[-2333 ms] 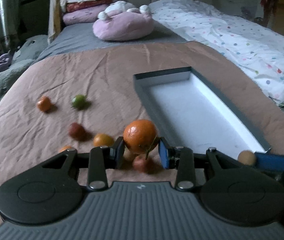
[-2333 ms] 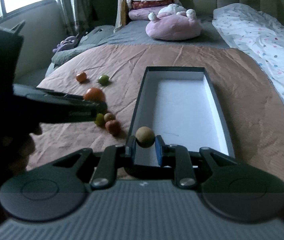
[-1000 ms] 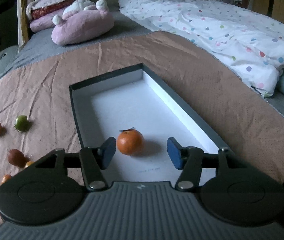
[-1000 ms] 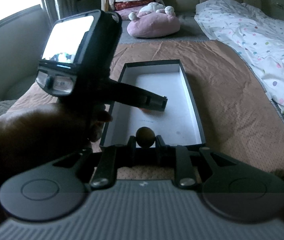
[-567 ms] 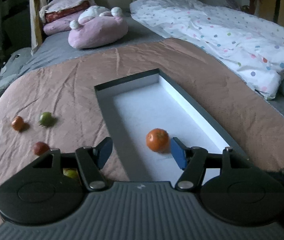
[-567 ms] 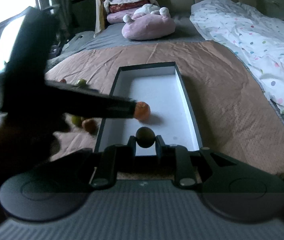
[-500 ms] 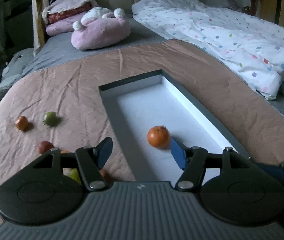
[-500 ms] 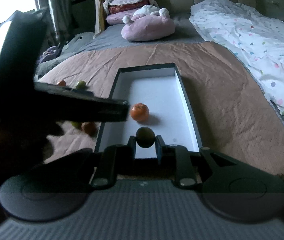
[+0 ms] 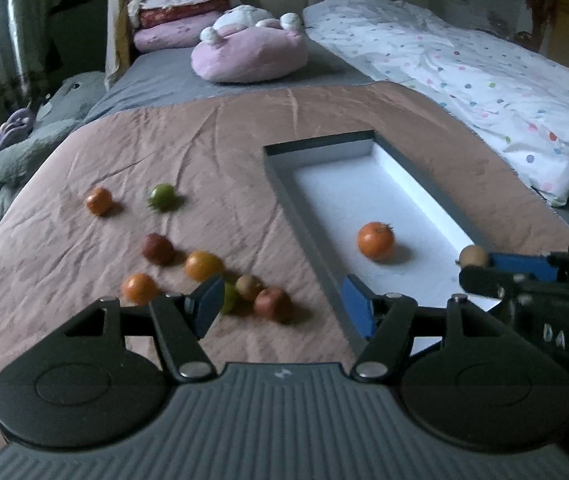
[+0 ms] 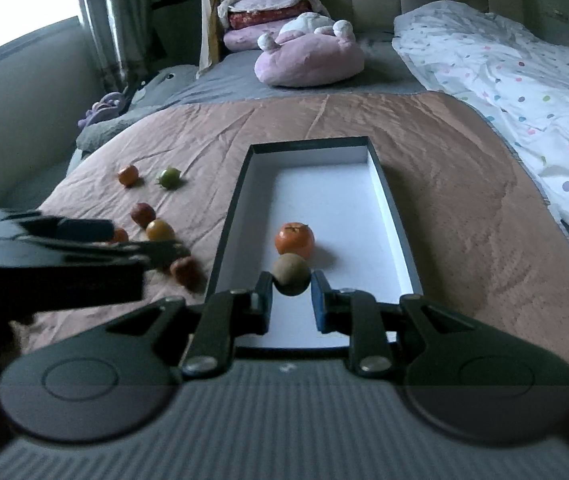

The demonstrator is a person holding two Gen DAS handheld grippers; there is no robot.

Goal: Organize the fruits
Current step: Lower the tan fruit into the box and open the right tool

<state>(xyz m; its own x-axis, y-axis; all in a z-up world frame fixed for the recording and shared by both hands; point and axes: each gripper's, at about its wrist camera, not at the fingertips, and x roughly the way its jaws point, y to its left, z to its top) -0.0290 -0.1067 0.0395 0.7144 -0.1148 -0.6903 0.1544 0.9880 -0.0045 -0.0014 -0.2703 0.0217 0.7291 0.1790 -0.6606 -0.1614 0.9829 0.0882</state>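
A long, shallow box (image 10: 388,196) with dark walls and a white floor lies on the brown bedspread (image 10: 464,184) of a bed, and everything else is placed here by that box. One orange fruit (image 10: 295,239) sits alone on the box floor, nearer the close end than the far end, touching neither side wall.

The right hand-held gripper (image 10: 292,292) hangs over the close end of the box, its jaws drawn in tight on a small round brown fruit (image 10: 291,273). In the right wrist view that fruit overlaps the orange one just behind it; whether the two touch cannot be told. The left wrist view shows the same brown fruit (image 9: 473,256) pinched at the blue fingertips over the box's right wall.

The left hand-held gripper (image 9: 284,304) is off the left side of the box, above the bedspread, with its jaws spread about halfway and nothing between them; they have just been opening. Its right fingertip is over the box's left wall, near the close corner.

Left of the box the loose fruits lie scattered. A red one (image 9: 271,302) and a small dull one (image 9: 247,285) sit closest to the wall, with what looks like a green one, blurred, half hidden behind the left fingertip. Farther left are a yellow-orange fruit (image 9: 203,265), an orange one (image 9: 139,288) and a dark red one (image 9: 158,248). Beyond them, well apart, lie a green fruit (image 9: 163,197) and another small orange fruit (image 9: 99,201).
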